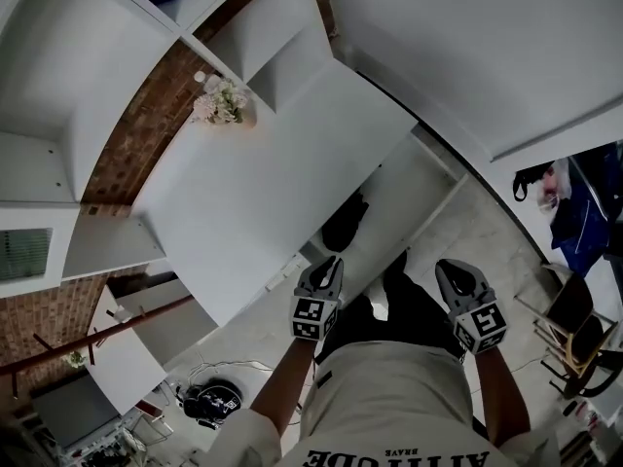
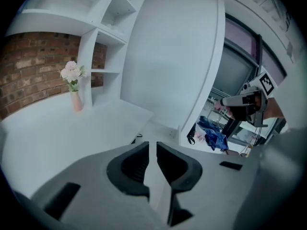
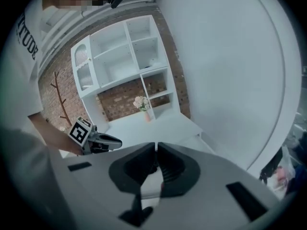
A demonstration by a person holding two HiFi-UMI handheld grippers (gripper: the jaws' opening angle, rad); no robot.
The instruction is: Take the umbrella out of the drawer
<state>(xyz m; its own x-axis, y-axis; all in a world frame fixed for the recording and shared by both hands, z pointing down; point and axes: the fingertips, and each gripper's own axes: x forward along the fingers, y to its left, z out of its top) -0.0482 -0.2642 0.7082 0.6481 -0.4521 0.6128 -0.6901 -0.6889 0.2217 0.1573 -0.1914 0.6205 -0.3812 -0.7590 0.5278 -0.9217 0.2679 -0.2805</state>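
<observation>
- White room: a brick wall (image 1: 146,134) behind white shelves (image 1: 58,95), and a white desk (image 1: 243,193) carrying a vase of flowers (image 1: 222,103)
- Left gripper (image 1: 332,261): jaws closed together with nothing between them, pointing down toward the desk's near edge
- Right gripper (image 1: 449,266): jaws likewise pressed together and empty, beside the left one but apart from it, above the person's dark legs (image 1: 409,305)
- Just ahead of the left gripper a dark shape (image 1: 346,224) sits under the desk edge, too unclear to name
- Umbrella: it shows in no view, and no open drawer shows either, so it is probably shut away under the desk
- Handling, as a guess: a folded umbrella is light, with a stiff core under soft, slippery fabric that bunches; grip across the middle of the shaft or at the handle, not by loose cloth or the strap
- The drawer likely needs pulling open first, and the jaws must spread before either grip
</observation>
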